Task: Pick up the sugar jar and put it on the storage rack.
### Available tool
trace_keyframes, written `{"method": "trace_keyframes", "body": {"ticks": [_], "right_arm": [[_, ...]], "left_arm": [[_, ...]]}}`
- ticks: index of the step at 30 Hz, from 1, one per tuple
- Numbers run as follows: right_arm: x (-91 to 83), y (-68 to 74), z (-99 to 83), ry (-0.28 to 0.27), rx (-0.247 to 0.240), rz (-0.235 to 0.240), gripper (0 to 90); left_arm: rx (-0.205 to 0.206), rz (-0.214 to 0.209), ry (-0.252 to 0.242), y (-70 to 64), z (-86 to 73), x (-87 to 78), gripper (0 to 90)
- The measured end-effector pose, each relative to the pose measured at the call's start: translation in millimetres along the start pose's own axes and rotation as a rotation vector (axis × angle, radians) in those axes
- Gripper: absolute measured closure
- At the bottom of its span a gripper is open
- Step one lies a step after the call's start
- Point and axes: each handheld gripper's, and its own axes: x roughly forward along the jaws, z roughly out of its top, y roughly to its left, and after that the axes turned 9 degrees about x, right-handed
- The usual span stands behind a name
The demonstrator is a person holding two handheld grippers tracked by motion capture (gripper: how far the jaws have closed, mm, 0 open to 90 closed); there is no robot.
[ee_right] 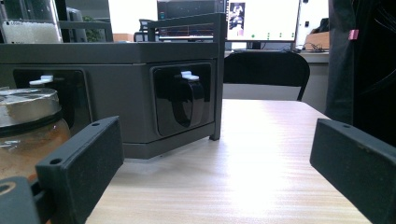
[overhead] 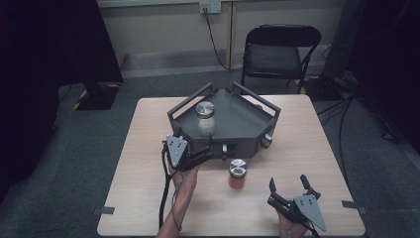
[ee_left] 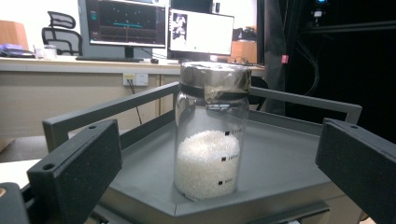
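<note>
Table [overhead: 148, 148]: pale wood top, square, seen from above in the high view.

Chair [overhead: 278, 52]: black, folding, on the floor beyond the table's far edge.

Tray [overhead: 237, 121]: dark grey, many-sided, with a rail round its rim, on the far half of the table. Its front wall carries recessed black latches with white tabs, one seen close in the right gripper view [ee_right: 184, 100].

Left gripper [overhead: 204, 152]: held at the tray's front left corner, pointing at it. Jaws spread wide; in the left gripper view they stand either side of the white jar without touching it.

Right gripper [overhead: 287, 183]: near the table's front right edge, well apart from the tray. Jaws spread wide, nothing between them but bare tabletop.

White jar [ee_left: 210, 135]: clear glass, metal lid, roughly half full of white granules, printed marks down its side. Upright inside the tray, near its left front corner.

Brown jar [overhead: 237, 173]: clear glass, metal lid, brown contents. Upright on the table just in front of the tray, between the two grippers; at the left edge of the right gripper view.
</note>
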Motion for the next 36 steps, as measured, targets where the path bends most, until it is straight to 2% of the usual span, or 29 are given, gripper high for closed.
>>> {"method": "trace_keyframes", "body": {"ticks": [3, 5, 8, 10, 11, 12, 21, 26, 29, 34, 36], "right_arm": [[0.0, 0.0, 0.0, 0.000, 0.000, 0.000, 1.9], [0.0, 0.0, 0.0, 0.000, 0.000, 0.000, 1.9], [0.0, 0.0, 0.0, 0.000, 0.000, 0.000, 1.9], [0.0, 0.0, 0.0, 0.000, 0.000, 0.000, 1.9], [0.0, 0.0, 0.0, 0.000, 0.000, 0.000, 1.9], [0.0, 0.0, 0.0, 0.000, 0.000, 0.000, 1.9], [0.0, 0.0, 0.0, 0.000, 0.000, 0.000, 1.9], [0.0, 0.0, 0.0, 0.000, 0.000, 0.000, 1.9], [0.0, 0.0, 0.0, 0.000, 0.000, 0.000, 1.9], [0.0, 0.0, 0.0, 0.000, 0.000, 0.000, 1.9], [0.0, 0.0, 0.0, 0.000, 0.000, 0.000, 1.9]], "left_arm": [[0.015, 0.006, 0.004, -2.6, -2.9, -4.5, 0.1], [0.006, 0.009, -0.006, -2.9, -7.7, -9.0, 0.1], [0.018, 0.022, -0.011, -5.7, -13.6, -16.1, 0.1], [0.001, 0.022, -0.011, -6.3, -18.1, -21.7, 0.1], [0.005, 0.019, -0.011, -5.9, -19.7, -23.5, 0.1], [0.011, 0.033, -0.013, -8.1, -22.3, -26.8, 0.1], [0.021, 0.074, -0.032, -11.5, -41.0, -48.7, 0.1], [0.001, 0.101, -0.028, -11.0, -52.8, -56.5, 0.2], [0.023, 0.121, -0.016, -13.8, -59.2, -60.9, 0.1], [0.071, 0.121, 0.008, -17.9, -69.2, -67.3, 0.1], [0.063, 0.125, 0.011, -19.1, -73.4, -69.9, 0.1]]}}
